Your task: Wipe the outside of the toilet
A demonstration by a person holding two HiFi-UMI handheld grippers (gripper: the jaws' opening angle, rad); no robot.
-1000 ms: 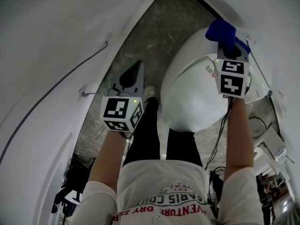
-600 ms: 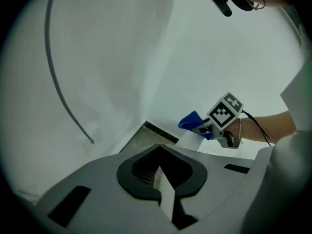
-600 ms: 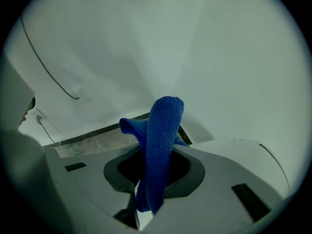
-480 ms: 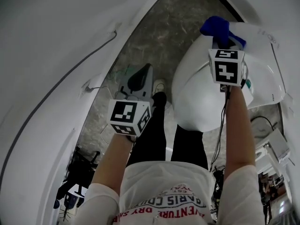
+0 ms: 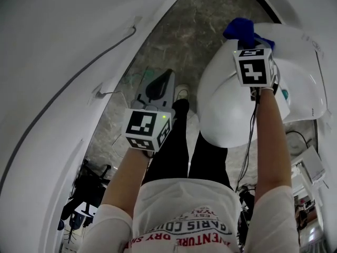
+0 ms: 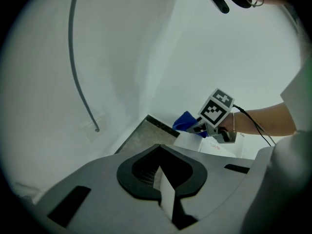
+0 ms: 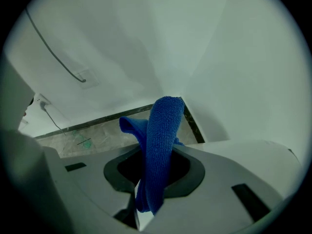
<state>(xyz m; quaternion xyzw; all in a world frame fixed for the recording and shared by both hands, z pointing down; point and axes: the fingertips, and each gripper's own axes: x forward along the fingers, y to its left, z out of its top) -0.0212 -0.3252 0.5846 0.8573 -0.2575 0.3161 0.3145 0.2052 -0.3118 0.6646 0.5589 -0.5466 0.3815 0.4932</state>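
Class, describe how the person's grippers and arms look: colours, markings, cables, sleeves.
The left gripper and right gripper are grey, each with a white cube of black square markers. A thin black cable runs by the right arm. Sleeves: short, white.

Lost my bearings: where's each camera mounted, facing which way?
Head view: on the person's head, facing steeply down at toilet and floor; forearms, legs, left gripper, right gripper show.
Left gripper view: on that gripper, looking along shut jaws toward the wall; right forearm shows.
Right gripper view: on that gripper, looking past the blue cloth it grips toward the wall corner; no body shows.
Shared: all three show the cloth.
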